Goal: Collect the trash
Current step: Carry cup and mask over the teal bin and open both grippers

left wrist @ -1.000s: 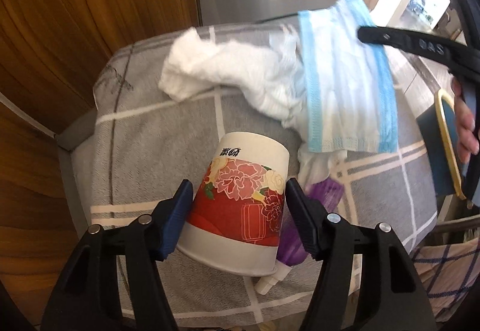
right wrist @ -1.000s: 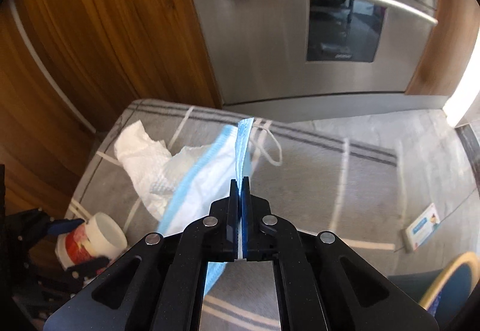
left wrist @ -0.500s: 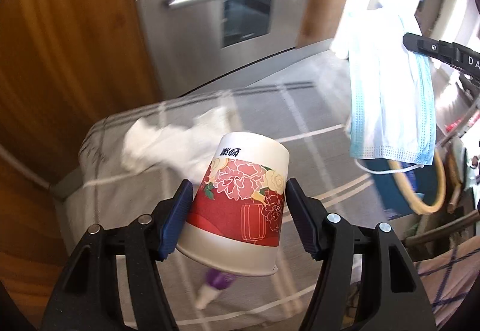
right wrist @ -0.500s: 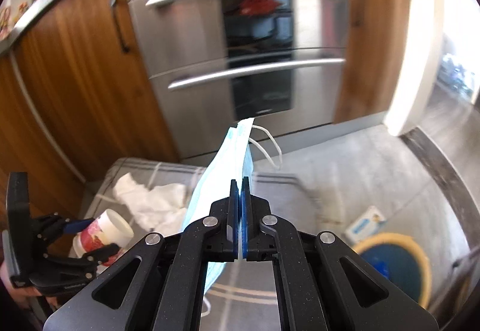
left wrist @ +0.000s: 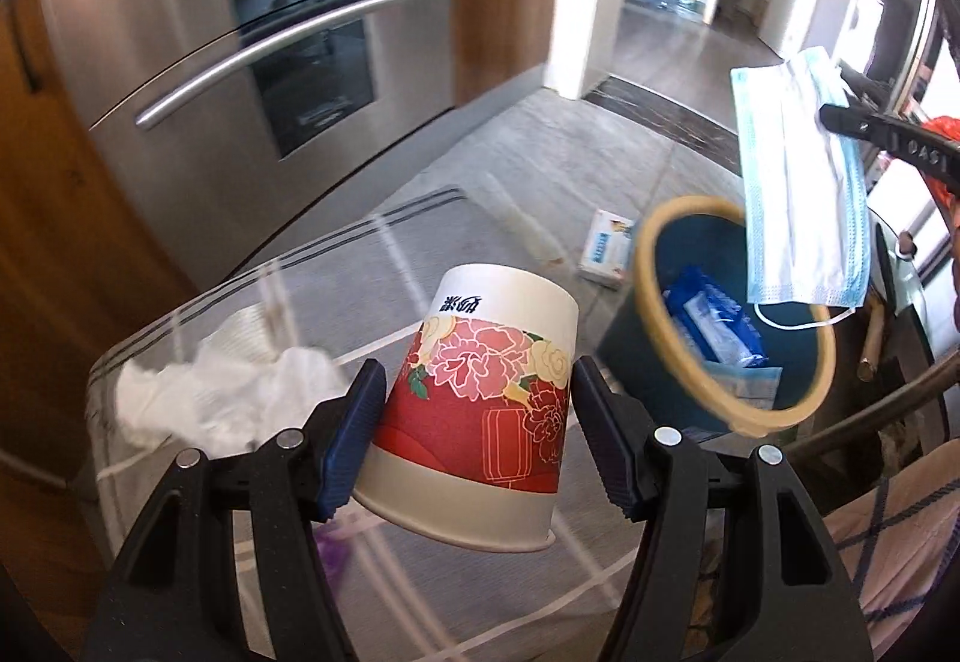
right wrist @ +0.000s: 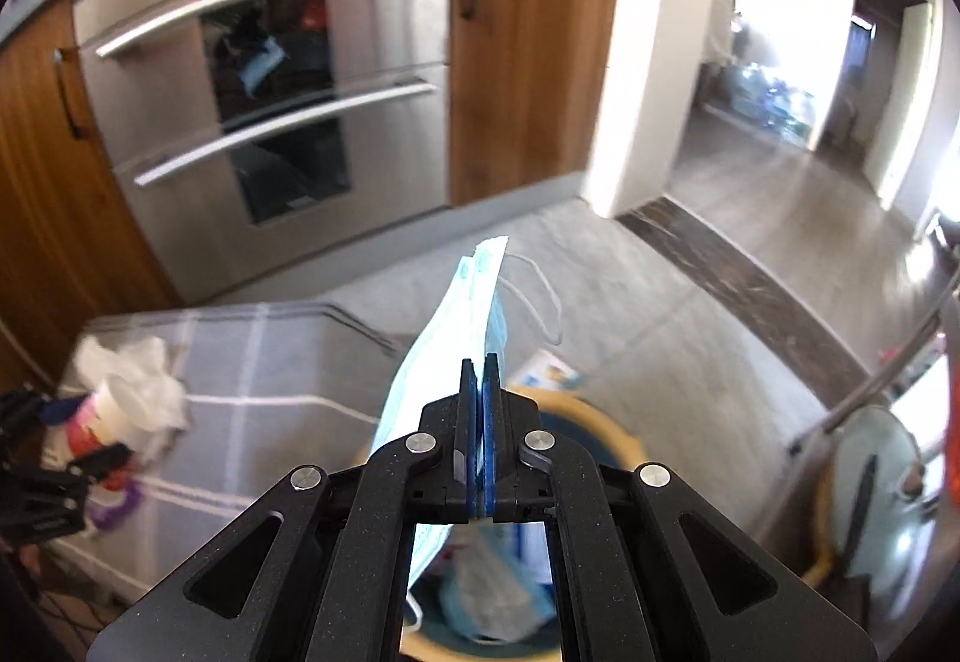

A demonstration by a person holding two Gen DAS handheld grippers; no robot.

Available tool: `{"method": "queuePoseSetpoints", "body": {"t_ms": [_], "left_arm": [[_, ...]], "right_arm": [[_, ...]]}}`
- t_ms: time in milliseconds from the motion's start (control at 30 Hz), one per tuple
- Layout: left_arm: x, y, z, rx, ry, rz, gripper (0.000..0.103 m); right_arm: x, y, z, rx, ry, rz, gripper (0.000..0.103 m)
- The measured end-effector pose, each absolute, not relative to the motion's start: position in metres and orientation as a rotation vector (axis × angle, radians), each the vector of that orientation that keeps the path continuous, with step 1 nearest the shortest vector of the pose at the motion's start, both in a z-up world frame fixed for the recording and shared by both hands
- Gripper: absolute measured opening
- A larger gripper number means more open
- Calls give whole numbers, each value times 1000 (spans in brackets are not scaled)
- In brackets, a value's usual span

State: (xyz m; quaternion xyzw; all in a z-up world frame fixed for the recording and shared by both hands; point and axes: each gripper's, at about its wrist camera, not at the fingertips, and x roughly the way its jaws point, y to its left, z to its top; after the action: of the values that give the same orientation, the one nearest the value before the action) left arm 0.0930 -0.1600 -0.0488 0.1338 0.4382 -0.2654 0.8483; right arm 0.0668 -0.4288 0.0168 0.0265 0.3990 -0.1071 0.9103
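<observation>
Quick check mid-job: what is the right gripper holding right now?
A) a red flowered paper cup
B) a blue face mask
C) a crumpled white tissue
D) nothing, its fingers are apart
B: the right gripper has its fingers shut on the blue face mask, which hangs over the bin; the paper cup is in the left gripper.

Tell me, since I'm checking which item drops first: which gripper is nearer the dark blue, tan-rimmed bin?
Right. The right gripper, holding the mask, is over the bin; the left gripper is beside it.
</observation>
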Motion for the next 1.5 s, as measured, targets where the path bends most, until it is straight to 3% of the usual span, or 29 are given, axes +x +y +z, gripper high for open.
{"method": "queuePoseSetpoints", "body": {"t_ms": [267, 633, 1167, 1300, 1500], "left_arm": [[77, -238, -58, 319, 914, -712, 64], [49, -326, -109, 483, 909, -858, 64], [37, -361, -127, 514, 926, -892, 62], [38, -358, -123, 507, 917, -882, 62], [39, -347, -110, 481, 890, -879, 62]], "right_arm": [[55, -475, -30, -27, 944, -300, 2], [40, -529, -94, 117, 1125, -337, 2], [44, -524, -112, 106, 1217, -332, 3], [44, -524, -113, 108, 1224, -334, 11], [44, -527, -110, 137, 1214, -356, 34]]}}
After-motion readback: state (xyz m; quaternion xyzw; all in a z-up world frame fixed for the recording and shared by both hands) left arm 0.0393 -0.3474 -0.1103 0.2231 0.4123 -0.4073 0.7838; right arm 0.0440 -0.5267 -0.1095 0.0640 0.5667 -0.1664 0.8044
